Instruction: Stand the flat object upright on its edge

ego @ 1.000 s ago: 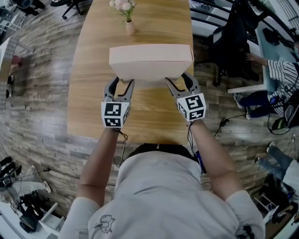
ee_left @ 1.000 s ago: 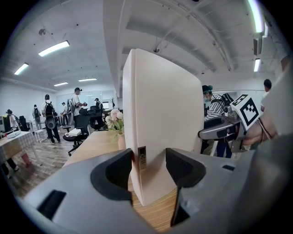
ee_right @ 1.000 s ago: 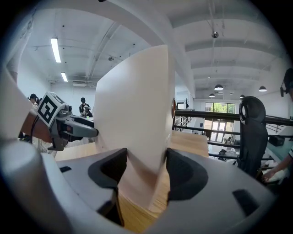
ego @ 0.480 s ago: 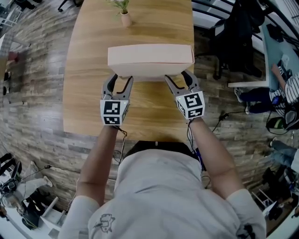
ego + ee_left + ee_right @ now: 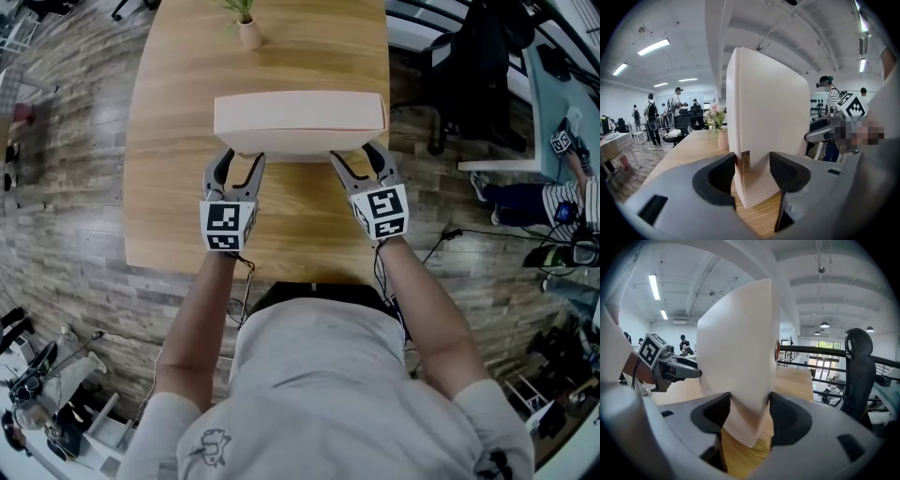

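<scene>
In the head view, the flat box (image 5: 300, 114) is standing on its long edge across the middle of the table (image 5: 281, 230), running parallel to the near edge and reaching close to the right edge. The left hand-held gripper (image 5: 236, 161) is gripping the flat box at its near left lower corner, and the right hand-held gripper (image 5: 356, 157) is gripping the near right lower corner. A small vase (image 5: 248, 33) is sitting by the far edge, well apart from the flat box.

In the left gripper view, the left hand-held gripper (image 5: 752, 171) is clamping the flat box (image 5: 768, 117) with wide-set jaws. One pad is pressing at a small label (image 5: 746, 161) and the other against the broad face. The flat box is rising upright, its bottom corner meeting the table (image 5: 689, 150).

In the right gripper view, the right hand-held gripper (image 5: 750, 411) is squeezing the flat box (image 5: 740, 348) between both pads. Here the flat box is leaning slightly, its lower corner hanging just over the table (image 5: 797, 380); whether it is touching the wood is unclear.
</scene>
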`<state>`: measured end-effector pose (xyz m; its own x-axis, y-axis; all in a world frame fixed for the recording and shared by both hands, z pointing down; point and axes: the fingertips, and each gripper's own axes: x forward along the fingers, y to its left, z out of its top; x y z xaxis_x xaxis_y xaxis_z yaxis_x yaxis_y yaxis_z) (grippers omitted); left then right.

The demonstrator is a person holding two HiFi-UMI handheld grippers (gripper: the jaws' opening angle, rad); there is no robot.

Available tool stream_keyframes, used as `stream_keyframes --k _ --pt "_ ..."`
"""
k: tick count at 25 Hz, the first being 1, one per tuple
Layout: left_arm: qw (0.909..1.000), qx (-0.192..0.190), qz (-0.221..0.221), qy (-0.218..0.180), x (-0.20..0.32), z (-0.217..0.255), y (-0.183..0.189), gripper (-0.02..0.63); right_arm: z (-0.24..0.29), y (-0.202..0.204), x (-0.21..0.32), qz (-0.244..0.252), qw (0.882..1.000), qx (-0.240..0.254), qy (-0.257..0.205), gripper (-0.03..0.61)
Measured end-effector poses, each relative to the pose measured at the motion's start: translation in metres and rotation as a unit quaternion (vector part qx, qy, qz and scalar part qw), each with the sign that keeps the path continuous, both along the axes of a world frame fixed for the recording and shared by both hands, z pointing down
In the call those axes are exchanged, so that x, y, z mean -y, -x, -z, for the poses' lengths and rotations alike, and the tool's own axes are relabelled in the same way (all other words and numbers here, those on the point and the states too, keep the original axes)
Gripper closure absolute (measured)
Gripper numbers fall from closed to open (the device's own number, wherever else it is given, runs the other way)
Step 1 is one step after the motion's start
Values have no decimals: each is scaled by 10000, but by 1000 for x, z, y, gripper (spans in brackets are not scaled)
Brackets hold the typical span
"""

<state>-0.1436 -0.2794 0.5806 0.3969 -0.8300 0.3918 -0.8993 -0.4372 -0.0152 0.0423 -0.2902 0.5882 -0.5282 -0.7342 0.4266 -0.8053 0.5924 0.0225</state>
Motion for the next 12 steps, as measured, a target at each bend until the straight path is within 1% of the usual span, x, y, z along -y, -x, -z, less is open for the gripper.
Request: stream_keyframes --k 4,12 --pt "10000 -52 -22 75 -3 -13 -2 377 -14 -3 -4 19 9999 -24 148 307" --pt "9999 -91 -72 56 -9 -21 -2 377 -18 -4 -10 -15 9999 -135 36 305"
